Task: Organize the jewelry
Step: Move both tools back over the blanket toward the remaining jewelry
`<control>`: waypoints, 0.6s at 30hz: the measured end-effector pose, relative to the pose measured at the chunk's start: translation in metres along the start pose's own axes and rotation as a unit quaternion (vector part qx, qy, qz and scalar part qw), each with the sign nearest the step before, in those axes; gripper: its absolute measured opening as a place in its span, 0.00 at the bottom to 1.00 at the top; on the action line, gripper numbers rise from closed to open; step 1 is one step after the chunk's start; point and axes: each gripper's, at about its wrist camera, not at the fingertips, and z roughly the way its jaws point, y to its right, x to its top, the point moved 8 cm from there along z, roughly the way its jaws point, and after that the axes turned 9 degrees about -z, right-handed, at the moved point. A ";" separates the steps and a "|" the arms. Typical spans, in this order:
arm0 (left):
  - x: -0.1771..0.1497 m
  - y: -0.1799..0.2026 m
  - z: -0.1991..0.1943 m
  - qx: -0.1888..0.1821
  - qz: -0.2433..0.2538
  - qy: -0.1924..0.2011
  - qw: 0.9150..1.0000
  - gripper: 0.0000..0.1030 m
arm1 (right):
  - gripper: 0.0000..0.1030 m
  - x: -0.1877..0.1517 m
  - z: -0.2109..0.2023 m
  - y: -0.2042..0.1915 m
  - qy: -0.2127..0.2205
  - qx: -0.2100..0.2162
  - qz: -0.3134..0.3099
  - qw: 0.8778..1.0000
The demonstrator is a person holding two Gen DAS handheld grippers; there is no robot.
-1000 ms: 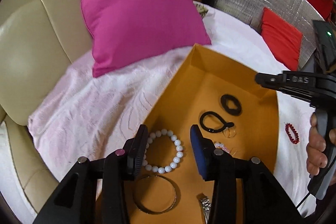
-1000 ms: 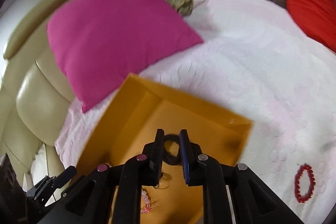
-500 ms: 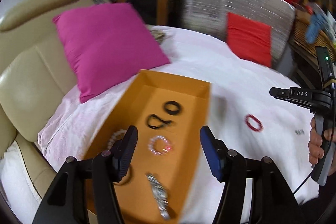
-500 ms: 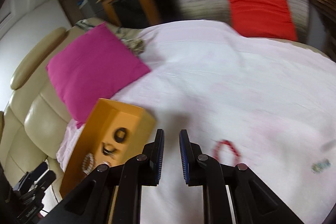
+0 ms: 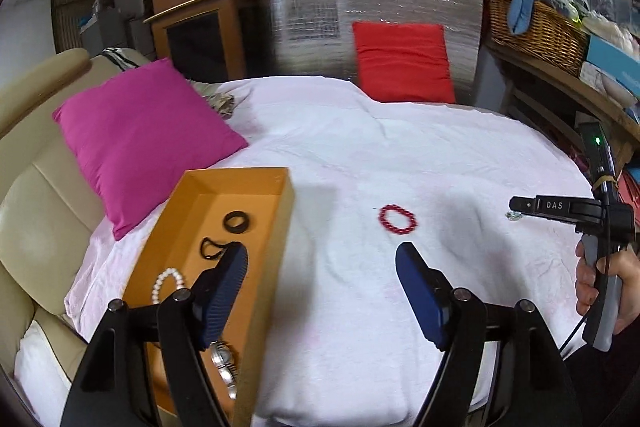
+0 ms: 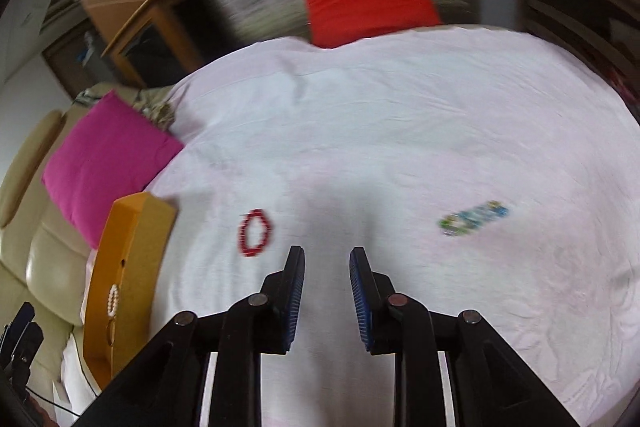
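Already several pieces are gathered in the orange box: black hair ties, a white bead bracelet. A red bead bracelet and a multicoloured piece, sharp only in the right view, remain on the sheet. Both the left gripper and right gripper are opening, nothing between them.

White sheet over a cream sofa, pink cushion at its left edge, red cushion against foil board behind, wicker basket far right.
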 end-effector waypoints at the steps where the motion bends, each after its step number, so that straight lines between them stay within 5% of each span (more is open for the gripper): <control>1: 0.000 0.007 0.004 -0.003 0.000 -0.005 1.000 0.75 | 0.26 -0.002 0.000 0.010 0.002 -0.001 0.007 1.000; 18: -0.007 0.088 0.075 -0.016 0.008 -0.036 0.999 0.75 | 0.26 -0.003 0.001 0.101 0.030 -0.015 0.091 0.995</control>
